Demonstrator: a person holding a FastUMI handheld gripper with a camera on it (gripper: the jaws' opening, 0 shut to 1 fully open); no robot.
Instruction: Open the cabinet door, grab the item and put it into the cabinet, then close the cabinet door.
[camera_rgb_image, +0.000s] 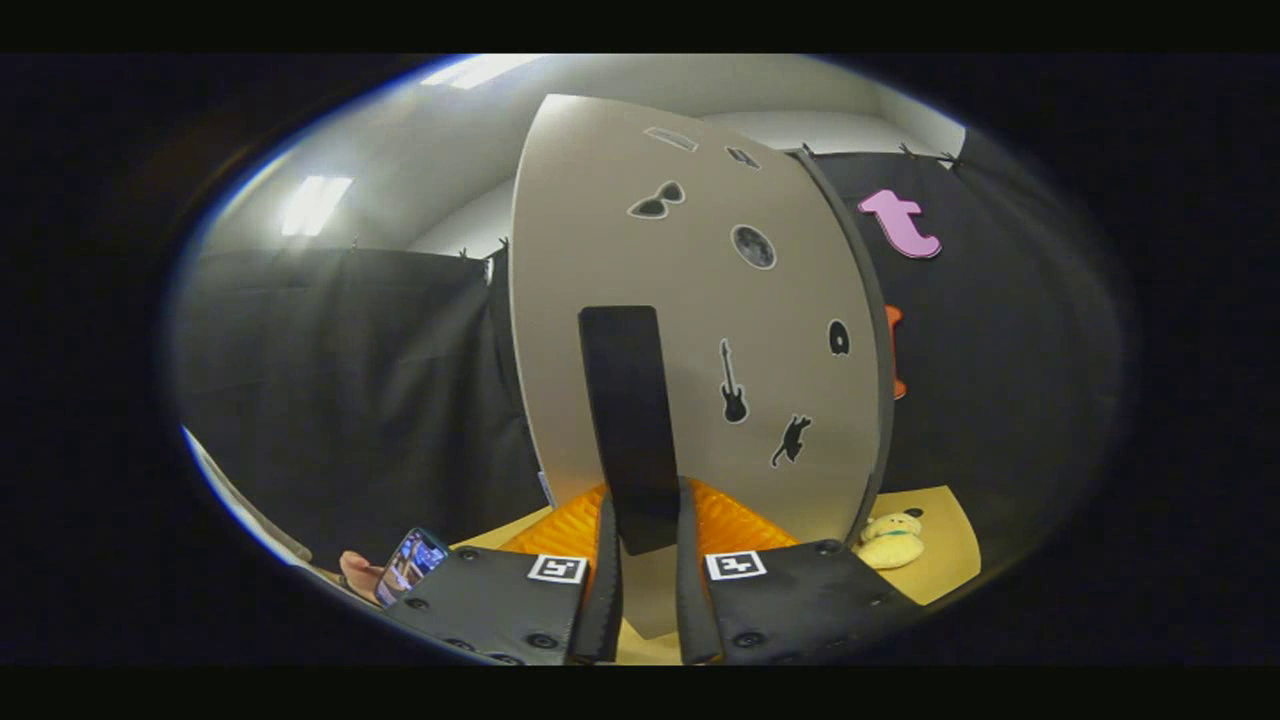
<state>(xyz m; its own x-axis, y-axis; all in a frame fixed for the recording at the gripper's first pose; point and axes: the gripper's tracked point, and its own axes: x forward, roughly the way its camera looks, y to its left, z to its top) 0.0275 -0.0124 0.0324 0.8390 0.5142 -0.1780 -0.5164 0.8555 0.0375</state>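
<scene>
Against the cabinet door, the gripper clamped both fingers on its dark handle; pulling steadily along the hinge's arc seemed wisest.

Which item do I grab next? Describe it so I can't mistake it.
Start at the tall pale cabinet door with black stickers. By its lower right corner, on the tan tabletop, lies a cream plush dog, beyond the hand-held gripper, whose fingers flank the door's black handle.

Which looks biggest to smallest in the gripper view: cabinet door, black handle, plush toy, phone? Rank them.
1. cabinet door
2. black handle, between the gripper fingers
3. plush toy and phone: look alike in size; the phone sits nearer the camera, so unranked.
</scene>
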